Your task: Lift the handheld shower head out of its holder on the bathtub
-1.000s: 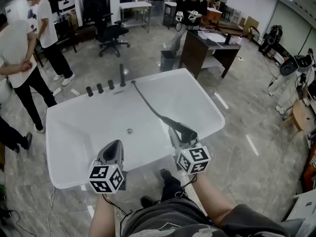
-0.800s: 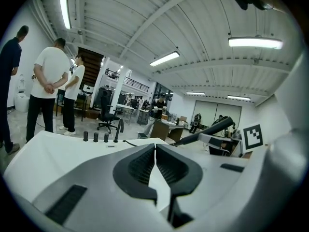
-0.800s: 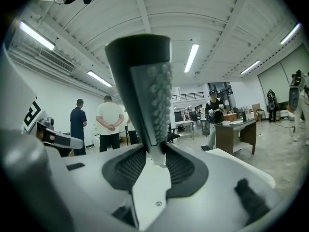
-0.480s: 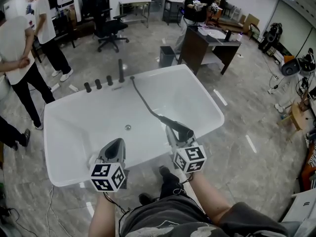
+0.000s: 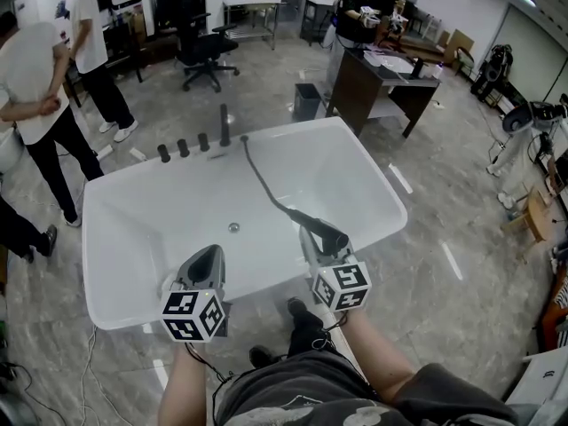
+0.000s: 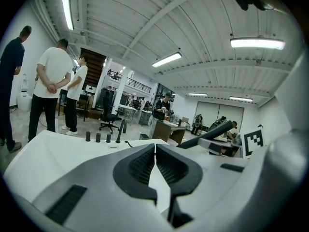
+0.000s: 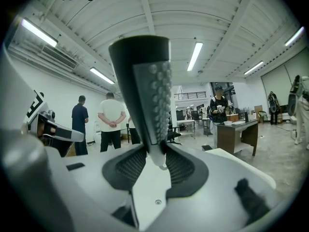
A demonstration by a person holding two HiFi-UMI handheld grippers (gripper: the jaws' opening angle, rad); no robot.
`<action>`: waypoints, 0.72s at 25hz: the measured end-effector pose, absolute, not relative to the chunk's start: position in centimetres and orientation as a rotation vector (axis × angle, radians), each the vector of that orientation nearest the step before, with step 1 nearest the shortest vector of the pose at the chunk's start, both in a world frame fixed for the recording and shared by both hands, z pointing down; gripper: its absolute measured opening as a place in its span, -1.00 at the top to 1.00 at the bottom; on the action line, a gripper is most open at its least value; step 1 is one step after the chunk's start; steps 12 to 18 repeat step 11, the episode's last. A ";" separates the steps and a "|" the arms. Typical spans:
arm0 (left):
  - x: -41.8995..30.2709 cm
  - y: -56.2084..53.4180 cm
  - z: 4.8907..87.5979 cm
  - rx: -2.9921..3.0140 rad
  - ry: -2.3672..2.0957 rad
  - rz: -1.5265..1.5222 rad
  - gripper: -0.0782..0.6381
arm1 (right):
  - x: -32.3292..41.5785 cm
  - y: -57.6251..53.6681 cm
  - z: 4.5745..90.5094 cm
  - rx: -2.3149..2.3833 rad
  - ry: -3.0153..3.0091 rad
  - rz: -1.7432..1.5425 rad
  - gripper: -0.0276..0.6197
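Observation:
The dark handheld shower head (image 5: 324, 233) hangs over the near right part of the white bathtub (image 5: 377, 171). Its dark hose (image 5: 262, 180) runs back to the far rim beside the spout (image 5: 224, 124) and three knobs (image 5: 184, 147). My right gripper (image 5: 312, 245) is shut on the head's handle. In the right gripper view the shower head (image 7: 153, 93) stands upright between the jaws of that gripper (image 7: 157, 157), its studded face turned right. My left gripper (image 5: 206, 266) hovers over the tub's near rim, shut and holding nothing. In its own view the left gripper (image 6: 155, 153) has its pads touching, and the shower head (image 6: 208, 134) shows to the right.
Two people (image 5: 40, 87) stand beyond the tub's far left corner. Behind the tub are an office chair (image 5: 206, 56), a waste bin (image 5: 308, 102) and a dark desk (image 5: 382, 82) with a person behind it. My feet (image 5: 306, 319) are at the tub's near edge.
The head camera has shifted slightly, so the tub sits a little differently in the picture. Both grippers and the shower head keep their places relative to the tub.

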State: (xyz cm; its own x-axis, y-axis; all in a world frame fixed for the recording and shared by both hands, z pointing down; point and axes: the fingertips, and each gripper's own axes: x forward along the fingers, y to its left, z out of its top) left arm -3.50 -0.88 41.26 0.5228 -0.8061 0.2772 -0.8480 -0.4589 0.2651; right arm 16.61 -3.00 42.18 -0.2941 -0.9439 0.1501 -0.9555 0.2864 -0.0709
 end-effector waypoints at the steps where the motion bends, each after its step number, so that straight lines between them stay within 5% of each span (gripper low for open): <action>1: -3.6 -0.8 41.2 2.399 -1.367 0.158 0.73 | 16.6 -2.9 42.2 1.819 -2.454 0.226 0.50; 18: -3.5 -0.2 39.9 2.418 -1.363 0.159 0.73 | 17.4 -2.0 41.8 1.839 -2.431 0.241 0.50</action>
